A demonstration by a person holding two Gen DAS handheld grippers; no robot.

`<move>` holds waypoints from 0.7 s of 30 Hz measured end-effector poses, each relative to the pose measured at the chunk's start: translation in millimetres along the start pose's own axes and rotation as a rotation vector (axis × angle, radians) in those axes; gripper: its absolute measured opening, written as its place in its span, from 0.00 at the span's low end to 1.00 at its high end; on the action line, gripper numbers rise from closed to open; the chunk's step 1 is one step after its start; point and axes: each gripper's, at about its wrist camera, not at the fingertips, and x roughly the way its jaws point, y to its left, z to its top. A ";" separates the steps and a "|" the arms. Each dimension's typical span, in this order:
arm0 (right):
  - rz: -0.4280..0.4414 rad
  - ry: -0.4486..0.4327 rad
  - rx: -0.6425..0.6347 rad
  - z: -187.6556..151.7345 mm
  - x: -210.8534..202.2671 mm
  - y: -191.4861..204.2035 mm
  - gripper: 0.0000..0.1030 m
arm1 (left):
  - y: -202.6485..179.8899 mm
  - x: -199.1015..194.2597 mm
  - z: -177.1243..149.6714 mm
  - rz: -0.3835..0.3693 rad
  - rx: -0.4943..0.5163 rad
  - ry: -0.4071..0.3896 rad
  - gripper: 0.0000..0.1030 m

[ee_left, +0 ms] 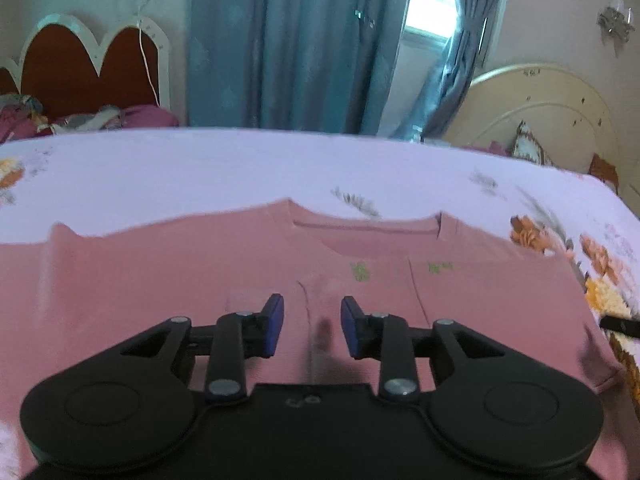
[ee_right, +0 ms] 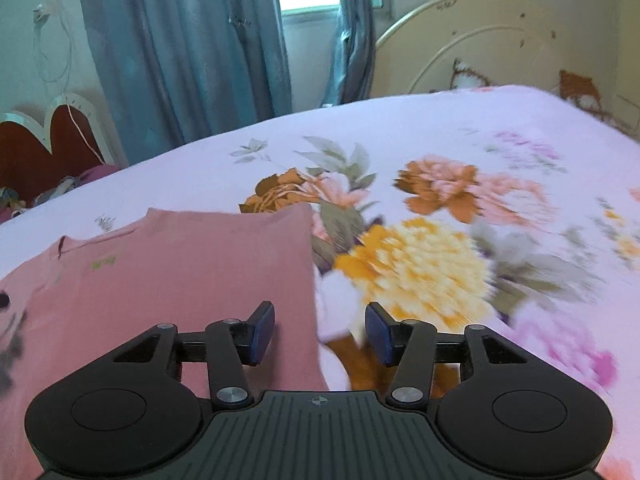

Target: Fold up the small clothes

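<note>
A small pink shirt lies flat on the bed, its neckline toward the far side and small green marks below it. My left gripper hovers over the middle of the shirt, jaws apart, nothing between the blue pads. In the right wrist view the same pink shirt shows its folded right edge. My right gripper straddles that edge: the left pad is above the pink cloth, the right pad above the sheet. Its jaws stand apart and grip nothing.
The bed carries a pale lilac sheet printed with orange, yellow and pink flowers. A cream headboard stands at the right, a red and white headboard at the left, blue curtains behind. A dark gripper tip shows at the right edge.
</note>
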 end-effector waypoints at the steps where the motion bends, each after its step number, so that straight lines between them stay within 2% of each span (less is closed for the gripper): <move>1: 0.000 0.003 -0.009 4.6 9.4 0.7 0.49 | 0.7 4.2 -2.8 0.002 -0.001 0.013 0.30; 4: 0.004 0.014 -0.005 19.2 37.0 1.9 0.49 | 6.8 11.7 -13.2 0.022 0.007 0.058 0.31; 5: 0.007 0.021 0.011 23.6 45.6 0.4 0.47 | 10.5 14.0 -12.9 0.027 0.005 0.074 0.32; 6: 0.012 0.028 0.028 27.4 52.6 -1.4 0.36 | 14.2 15.0 -14.9 0.026 0.002 0.077 0.33; 9: 0.028 0.034 0.062 37.9 69.9 -4.0 0.30 | 11.0 18.5 -16.9 0.025 0.019 0.073 0.35; 10: 0.039 0.036 0.065 41.0 73.2 -3.2 0.25 | 9.5 19.2 -16.1 0.026 0.023 0.073 0.35; 11: 0.054 0.040 0.069 42.5 75.0 -1.7 0.12 | 8.6 20.1 -15.7 0.027 0.023 0.073 0.35; 14: 0.009 0.003 0.000 38.6 74.3 3.9 0.09 | 3.6 23.1 -15.2 0.034 0.032 0.069 0.37; 18: -0.015 -0.012 -0.028 36.9 74.6 8.2 0.10 | 1.9 25.5 -15.9 0.039 0.044 0.066 0.38; 21: -0.043 -0.044 -0.047 36.7 57.9 15.9 0.10 | 3.7 22.7 -12.7 0.039 0.025 0.083 0.40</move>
